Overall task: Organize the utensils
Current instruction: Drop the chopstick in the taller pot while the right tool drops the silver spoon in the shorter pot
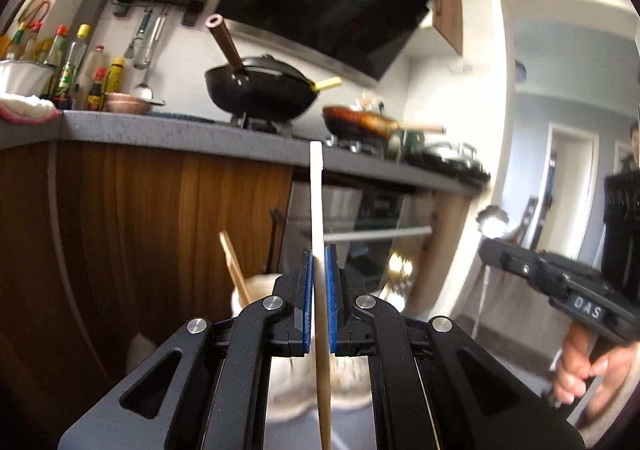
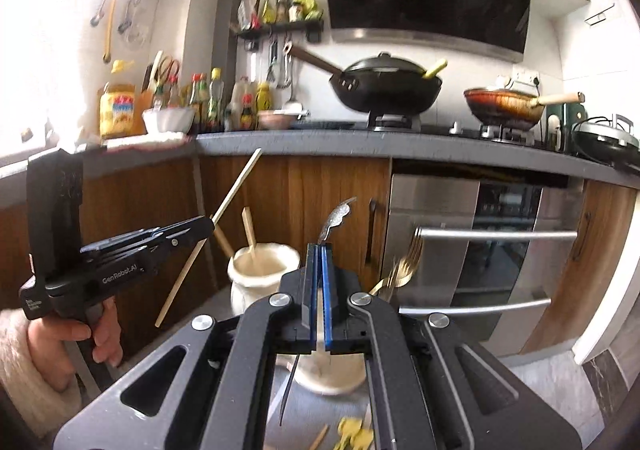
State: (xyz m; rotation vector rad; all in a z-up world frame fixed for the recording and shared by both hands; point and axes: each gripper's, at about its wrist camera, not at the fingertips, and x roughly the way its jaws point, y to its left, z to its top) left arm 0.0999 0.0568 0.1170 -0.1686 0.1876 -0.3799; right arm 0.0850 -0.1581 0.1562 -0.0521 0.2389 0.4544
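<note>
**Utensils lifted clear, one in each claw**

Chopstick and spoon were each pinched near mid-length, so both ends stuck out free and could be steered tip-first into a holder. The left claw (image 1: 319,274) was closed on a long pale wooden chopstick (image 1: 316,201), which rose upright beyond its blue pads. The right claw (image 2: 319,270) was clamped on an ornate silver metal spoon (image 2: 336,219), handle end up ahead of it. Just below and beyond the right claw stood a cream ceramic utensil jar (image 2: 262,264) already holding wooden sticks, probably the chopstick's destination. Gold forks (image 2: 404,264) stood just to that claw's right, which suggested sorting by kind.
</note>
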